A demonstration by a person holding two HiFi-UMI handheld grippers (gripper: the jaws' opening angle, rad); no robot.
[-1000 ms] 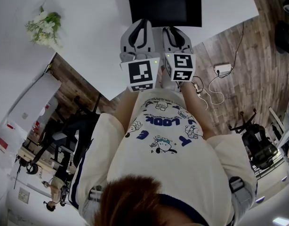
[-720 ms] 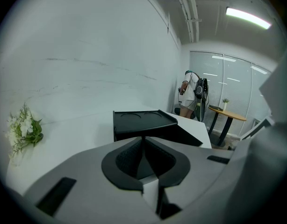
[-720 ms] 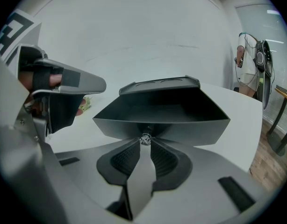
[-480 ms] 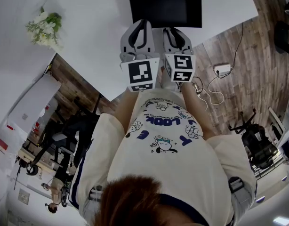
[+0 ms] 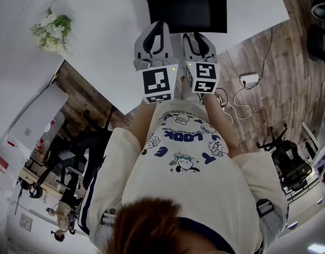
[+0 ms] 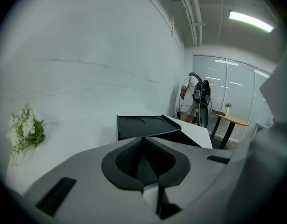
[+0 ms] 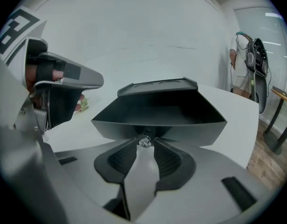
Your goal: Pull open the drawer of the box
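A black box stands on the white table straight ahead. In the right gripper view its drawer stands pulled out toward me, a dark empty tray with a small shiny knob on its front. My right gripper is shut on that knob, its jaws meeting at the drawer front. My left gripper hovers just left of the right one, shut with nothing between its jaws, facing the box's lid. Both the left gripper and the right gripper show side by side in the head view.
A small bunch of white flowers lies on the table at the left; the same flowers show in the left gripper view. A power strip with cables lies on the wooden floor at the right. A round side table stands beyond.
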